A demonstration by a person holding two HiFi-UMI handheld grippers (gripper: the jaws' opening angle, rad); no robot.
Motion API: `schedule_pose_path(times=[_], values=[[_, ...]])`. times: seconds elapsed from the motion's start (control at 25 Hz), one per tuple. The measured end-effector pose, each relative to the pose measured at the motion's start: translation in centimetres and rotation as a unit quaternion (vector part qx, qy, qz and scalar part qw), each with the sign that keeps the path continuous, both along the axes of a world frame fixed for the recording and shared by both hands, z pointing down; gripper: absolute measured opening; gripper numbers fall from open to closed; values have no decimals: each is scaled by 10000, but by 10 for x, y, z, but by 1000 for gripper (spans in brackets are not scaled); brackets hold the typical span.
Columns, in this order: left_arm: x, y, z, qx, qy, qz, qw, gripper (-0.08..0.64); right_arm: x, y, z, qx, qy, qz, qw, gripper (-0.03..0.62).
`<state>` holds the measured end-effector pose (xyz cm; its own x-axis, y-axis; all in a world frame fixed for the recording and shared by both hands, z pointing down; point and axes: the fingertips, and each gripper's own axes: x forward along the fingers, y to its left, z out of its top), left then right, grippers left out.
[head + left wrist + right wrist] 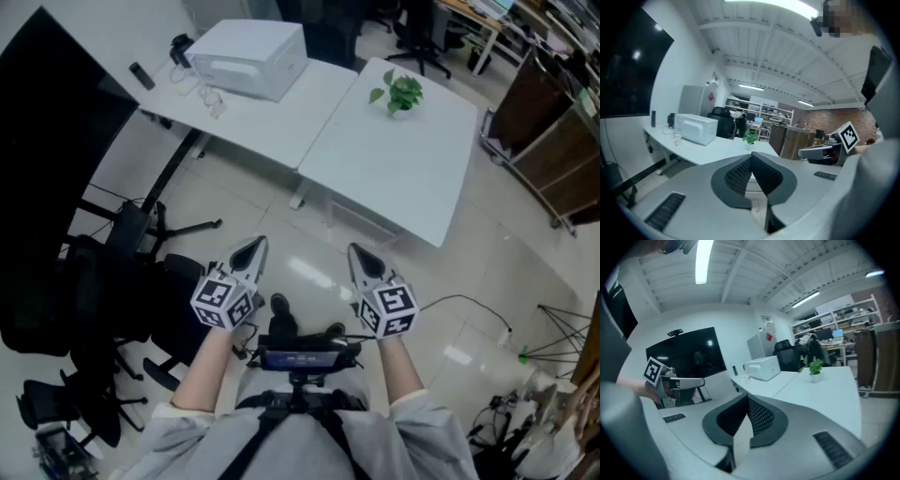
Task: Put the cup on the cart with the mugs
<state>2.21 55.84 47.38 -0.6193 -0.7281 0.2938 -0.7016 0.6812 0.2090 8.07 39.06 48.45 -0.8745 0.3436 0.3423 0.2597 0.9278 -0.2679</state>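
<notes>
A small clear cup [213, 99] stands on the left white table [272, 131] beside a white printer [248, 58]; the left gripper view shows the cup [677, 138] far ahead. I see no cart with mugs. My left gripper [255, 246] and right gripper [361, 251] hang side by side over the tiled floor, short of the tables. Both point forward and slightly down. The left gripper [751, 157] has its pads pressed together with nothing between them. The right gripper [747, 398] looks the same, tips meeting and empty.
A potted plant [399, 94] sits on the right white table [412, 178]. Black office chairs [94, 309] and a big dark screen [37, 122] crowd the left. Wooden cabinets [553, 141] stand at the far right. Cables and a tripod [562, 337] lie on the floor right.
</notes>
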Motion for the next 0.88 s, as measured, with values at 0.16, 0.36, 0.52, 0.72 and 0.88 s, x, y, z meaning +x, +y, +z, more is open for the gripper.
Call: schedule_pose_path(times=[0.16,0.36,0.52,0.72,0.88], values=[[-32,51,-1,25,-85,-372,9993,3,-43,61,1,81,-99,-504,9986,8],[-62,118,10,99,-26,-842,9964,2,-87,125,3,53,-99,-868,9962,8],[-89,150,18,167,42,-1012,9947,2,-115,151,0,112,-70,-897,9959,8],[-132,174,17,169,-5,-924,9956,3,-152,173,-6,230,-87,-637,9977,8],[-161,185,14,200,-72,-739,9970,3,-174,189,-9,249,-151,-429,9987,8]])
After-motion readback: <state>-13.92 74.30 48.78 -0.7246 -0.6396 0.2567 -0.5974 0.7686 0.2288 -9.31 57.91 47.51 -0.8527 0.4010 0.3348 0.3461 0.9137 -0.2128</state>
